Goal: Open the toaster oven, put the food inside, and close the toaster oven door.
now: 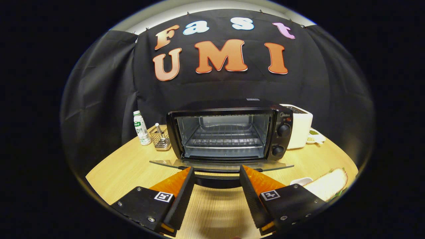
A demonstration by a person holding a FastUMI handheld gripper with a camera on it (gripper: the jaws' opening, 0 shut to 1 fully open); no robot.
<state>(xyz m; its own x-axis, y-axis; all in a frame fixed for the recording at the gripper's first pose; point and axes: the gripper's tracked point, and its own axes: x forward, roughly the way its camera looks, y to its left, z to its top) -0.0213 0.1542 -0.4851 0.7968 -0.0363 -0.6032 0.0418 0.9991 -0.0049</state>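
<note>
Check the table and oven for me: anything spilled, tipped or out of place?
Nothing stands out. The oven sits square with its door folded down flat, rack empty. Bottle and wire holder stand upright beside it. The bread lies off to the side. The tool is open, its fingers at the door's handle.

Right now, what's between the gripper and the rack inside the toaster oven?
In the gripper view, the open gripper sits just before the lowered glass door and its handle; beyond it is the rack.
</note>
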